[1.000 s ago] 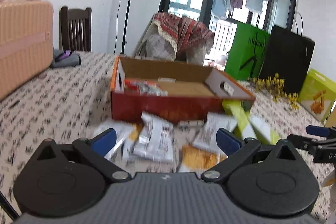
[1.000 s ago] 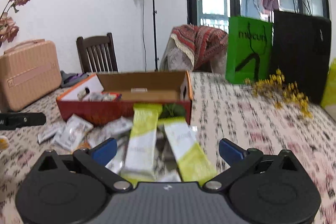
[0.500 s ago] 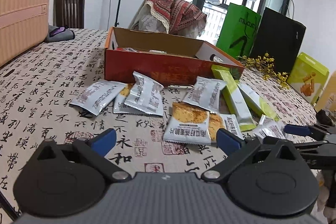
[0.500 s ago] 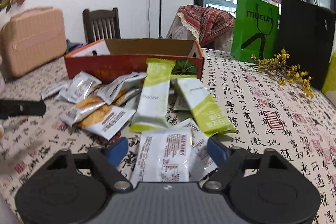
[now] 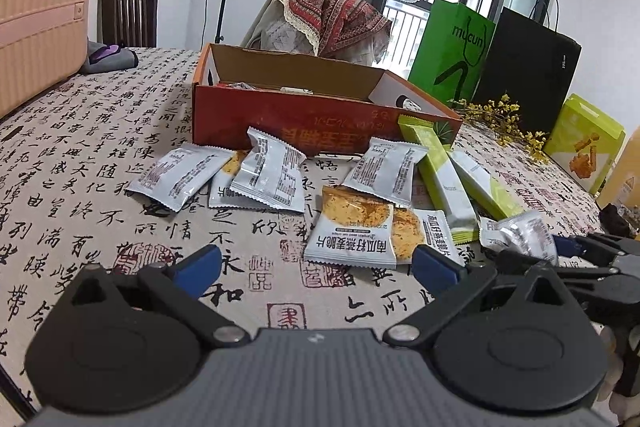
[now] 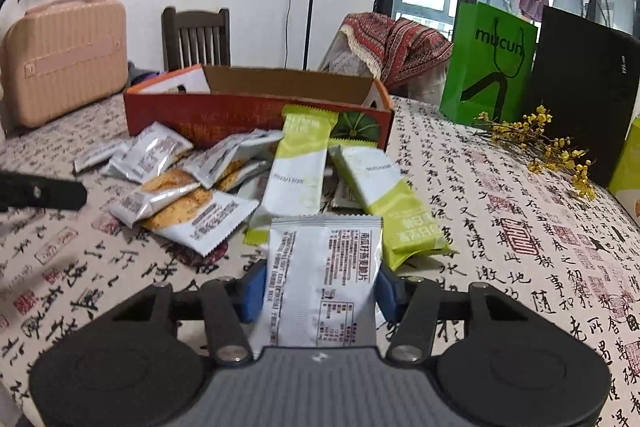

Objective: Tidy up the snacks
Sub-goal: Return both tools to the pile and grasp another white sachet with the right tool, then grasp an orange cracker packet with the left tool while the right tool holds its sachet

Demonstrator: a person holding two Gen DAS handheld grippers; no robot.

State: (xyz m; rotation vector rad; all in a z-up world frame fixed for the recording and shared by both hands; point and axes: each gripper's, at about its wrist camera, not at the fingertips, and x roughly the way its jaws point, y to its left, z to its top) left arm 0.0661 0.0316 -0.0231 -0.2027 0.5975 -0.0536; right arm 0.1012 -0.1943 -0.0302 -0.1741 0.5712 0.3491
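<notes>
While the table (image 6: pixel 500 187), draped in a calligraphy-print cloth, carries everything, the biggest task item on it is the open red cardboard box (image 6: pixel 224 115) at the far side, with a few wrappers already visible inside from the left view. Scattered just in front of it lie two long green snack bars (image 6: pixel 298 167) and a heap of silver cracker packets (image 5: pixel 264 171), some overlapping. Nearest, one silver packet (image 6: pixel 324 279) sits between the blue pads of the right hand-held gripper (image 6: pixel 320 287), whose jaws have just been closing and now press its two side edges. It looks light, crinkly and slippery, with brittle contents, so a gentle hold across the sealed edges seems wiser than squeezing the middle. Opposite, the left hand-held gripper (image 5: pixel 316 263) hovers wide and empty above bare cloth.
</notes>
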